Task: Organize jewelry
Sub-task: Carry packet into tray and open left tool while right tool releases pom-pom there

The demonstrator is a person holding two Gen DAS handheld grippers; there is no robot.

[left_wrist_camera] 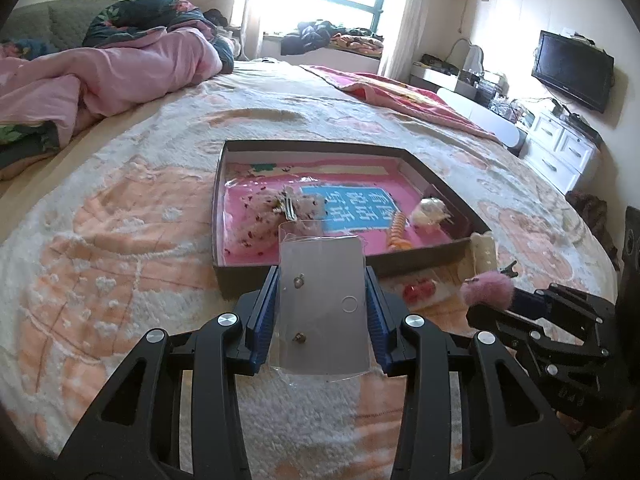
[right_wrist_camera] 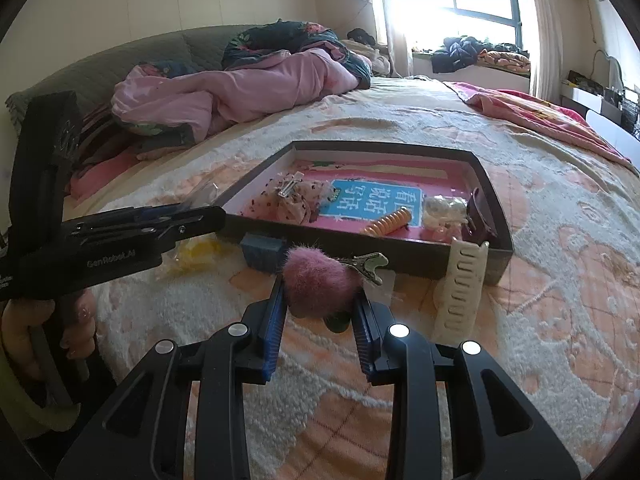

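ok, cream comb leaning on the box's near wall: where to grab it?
Grip the cream comb across its plain spine, on the lower half resting on the bedspread, coming from above. It leans tilted against the box; the slotted teeth offer poor purchase.

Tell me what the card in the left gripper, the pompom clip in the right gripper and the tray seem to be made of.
Earring card: clear glossy plastic, likely; the bedspread shows through it. Pompom clip: pink fuzzy fur or yarn, with stray hairs at its edge, on a metal-looking clip. Tray: probably cardboard, with thin dark matte walls and a printed pink lining.
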